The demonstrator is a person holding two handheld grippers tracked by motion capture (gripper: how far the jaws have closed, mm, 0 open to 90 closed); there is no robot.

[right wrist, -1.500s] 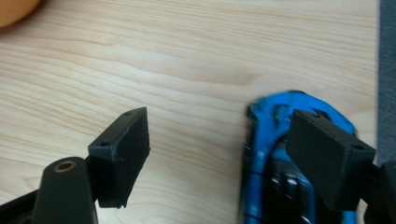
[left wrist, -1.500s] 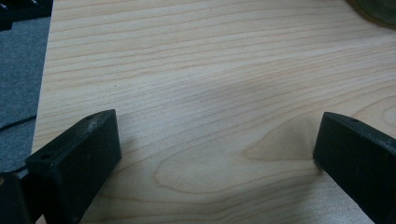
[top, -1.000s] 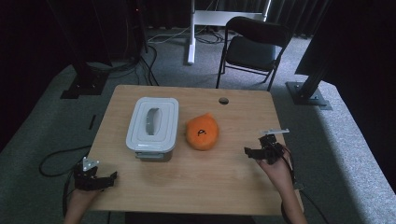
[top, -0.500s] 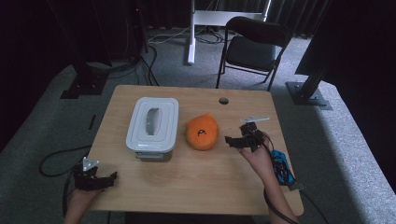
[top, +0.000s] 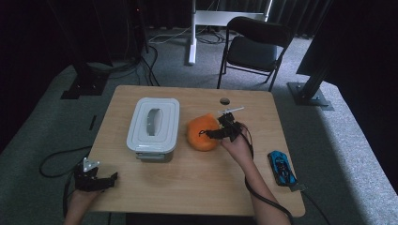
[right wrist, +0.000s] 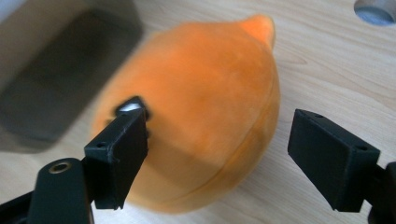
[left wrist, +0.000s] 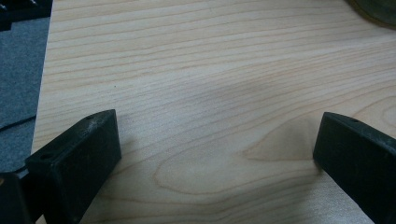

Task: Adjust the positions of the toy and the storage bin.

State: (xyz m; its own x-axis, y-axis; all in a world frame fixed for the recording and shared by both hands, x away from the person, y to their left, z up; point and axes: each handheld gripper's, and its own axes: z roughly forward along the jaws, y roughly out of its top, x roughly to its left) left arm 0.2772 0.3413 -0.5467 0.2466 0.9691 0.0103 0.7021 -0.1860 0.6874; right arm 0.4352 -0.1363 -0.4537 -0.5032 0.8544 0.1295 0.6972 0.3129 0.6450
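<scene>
Right tool [top: 212, 133] at orange plush [top: 201, 133] — lidded container [top: 154, 123] beside.

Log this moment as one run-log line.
right tongs: open, at orange plush toy | left tongs: open, over bare table

- The left tool [top: 96, 179] sits at the near left desk [top: 197, 183] corner, held low in the person's hand, jaws spread wide apart.
- The right tool [top: 213, 133] is stretched forward on an extended forearm, jaws wide apart, nothing clamped.
</scene>
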